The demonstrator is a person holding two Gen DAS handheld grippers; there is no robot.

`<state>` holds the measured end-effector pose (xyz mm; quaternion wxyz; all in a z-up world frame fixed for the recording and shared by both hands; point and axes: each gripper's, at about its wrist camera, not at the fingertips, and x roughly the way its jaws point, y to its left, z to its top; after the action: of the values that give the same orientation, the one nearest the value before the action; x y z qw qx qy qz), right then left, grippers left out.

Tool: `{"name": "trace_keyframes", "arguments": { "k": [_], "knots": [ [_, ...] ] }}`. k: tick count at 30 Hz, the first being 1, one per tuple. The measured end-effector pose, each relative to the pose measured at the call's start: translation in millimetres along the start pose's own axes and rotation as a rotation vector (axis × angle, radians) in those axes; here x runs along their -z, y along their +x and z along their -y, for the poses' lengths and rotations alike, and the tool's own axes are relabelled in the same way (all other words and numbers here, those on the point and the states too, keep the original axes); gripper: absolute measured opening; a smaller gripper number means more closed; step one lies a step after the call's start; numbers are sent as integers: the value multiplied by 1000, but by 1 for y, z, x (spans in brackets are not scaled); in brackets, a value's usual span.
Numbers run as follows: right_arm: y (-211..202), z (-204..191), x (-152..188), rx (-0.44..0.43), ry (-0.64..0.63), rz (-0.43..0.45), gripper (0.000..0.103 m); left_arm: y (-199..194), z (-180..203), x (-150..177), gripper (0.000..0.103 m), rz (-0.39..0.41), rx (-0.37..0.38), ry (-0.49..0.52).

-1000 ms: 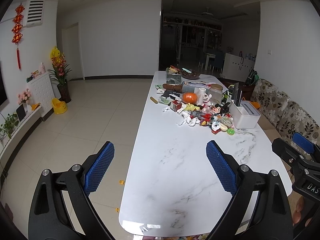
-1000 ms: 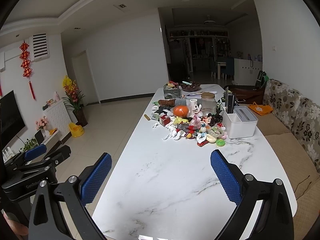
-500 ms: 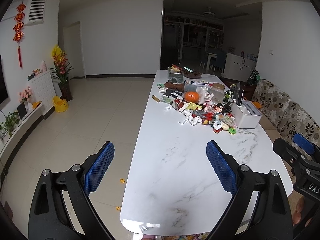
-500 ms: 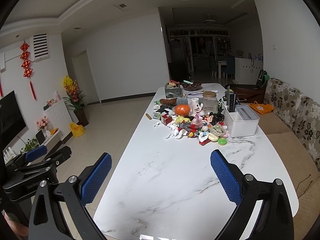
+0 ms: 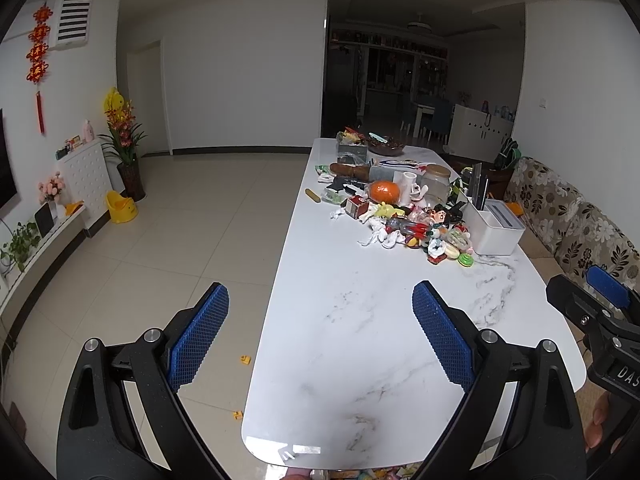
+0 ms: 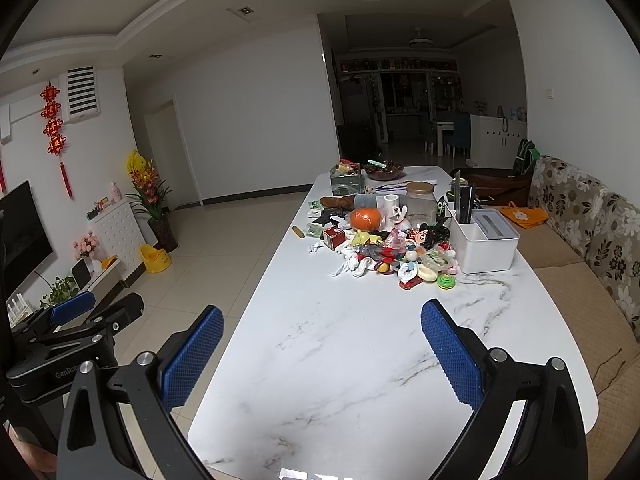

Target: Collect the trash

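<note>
Ahead, cluttered pile indistinct; both hand-held grippers wide apart, empty.

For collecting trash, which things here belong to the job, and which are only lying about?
Likely for the job:
- crumpled white tissues
- small white scrap
- left tool and right tool, both open and empty

Just lying about:
- orange ball-like thing
- glass jar
- white organizer box
- yellow potty
</note>
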<state>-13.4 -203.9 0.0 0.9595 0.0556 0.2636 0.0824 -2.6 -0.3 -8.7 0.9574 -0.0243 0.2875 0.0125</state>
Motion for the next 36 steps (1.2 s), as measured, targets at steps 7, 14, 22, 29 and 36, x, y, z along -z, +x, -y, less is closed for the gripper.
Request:
{"name": "trace_keyframes", "arguments": {
  "k": [7, 14, 22, 29, 36],
  "knots": [
    [0, 0, 0, -1, 1, 0, 98, 1, 0, 0, 91, -6, -2, 0],
    [1, 0, 0, -1, 1, -2, 98, 1, 0, 0, 91, -8, 0, -2],
    [2, 0, 1, -1, 3, -4, 98, 3, 0, -2, 91, -13, 0, 1],
    [3, -2, 4, -2, 4, -6, 98, 5, -3, -2, 91, -22, -1, 3],
    [16, -5, 12, 0, 4, -20, 98, 14, -4, -6, 91, -43, 4, 10]
  ]
}}
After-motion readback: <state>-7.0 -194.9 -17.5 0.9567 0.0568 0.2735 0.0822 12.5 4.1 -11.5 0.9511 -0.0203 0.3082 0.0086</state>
